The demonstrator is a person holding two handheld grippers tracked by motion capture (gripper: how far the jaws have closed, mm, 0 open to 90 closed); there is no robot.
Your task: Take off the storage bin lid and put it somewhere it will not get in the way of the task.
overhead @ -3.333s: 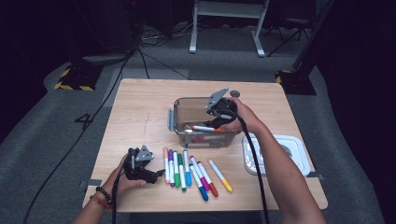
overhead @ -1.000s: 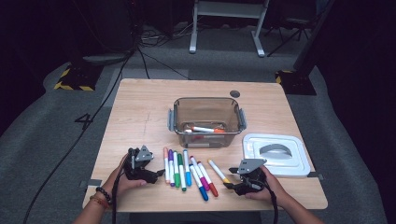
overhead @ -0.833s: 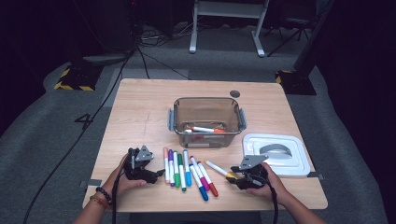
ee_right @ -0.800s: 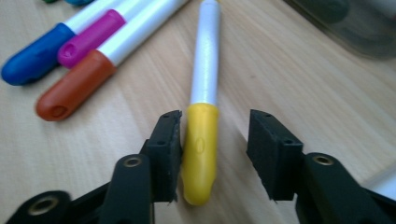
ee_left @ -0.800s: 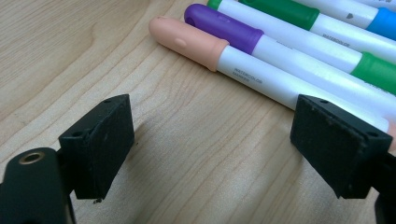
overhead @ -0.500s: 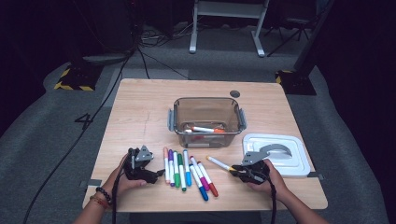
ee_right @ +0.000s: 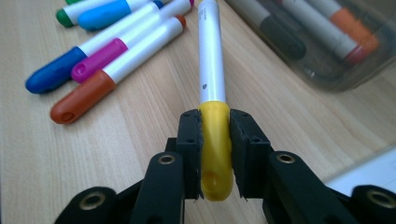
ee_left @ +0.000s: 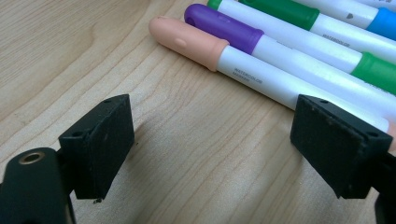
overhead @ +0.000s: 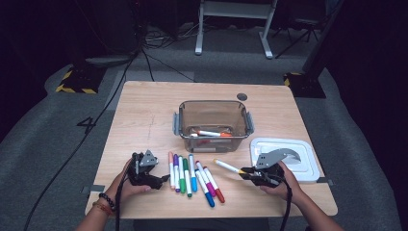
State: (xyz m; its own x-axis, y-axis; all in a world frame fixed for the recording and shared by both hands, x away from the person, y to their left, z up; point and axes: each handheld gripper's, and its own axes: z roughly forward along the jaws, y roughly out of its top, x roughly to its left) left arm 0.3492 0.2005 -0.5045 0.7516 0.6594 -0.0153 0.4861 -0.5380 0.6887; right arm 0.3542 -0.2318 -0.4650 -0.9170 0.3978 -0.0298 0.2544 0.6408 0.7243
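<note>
Since a second ago the yellow marker [ee_right: 212, 84] has come up off the desk [overhead: 144, 115]: back then it lay flat at the right end of the marker row, and the right hand-held gripper [overhead: 248, 172] has just been closing its jaws, so now they're clamped on the yellow cap with the white barrel sticking straight out ahead. In the high view the marker's long axis runs from the gripper up and to the left, tip end aimed loosely toward the row of loose markers [overhead: 192, 175] rather than at the brown container [overhead: 214, 108]. That's the bit that matters, I reckon: the container sits further back on the desk and a bit left of the right hand, with a couple of markers already inside, so the marker would need swinging round toward it before going in. The white lid [overhead: 308, 161] lies just beside the right hand. The left hand-held gripper [ee_left: 210, 149] rests at the row's left end, jaws spread wide and gripping nothing, the peach-capped marker [ee_left: 187, 42] lying just ahead of them.
</note>
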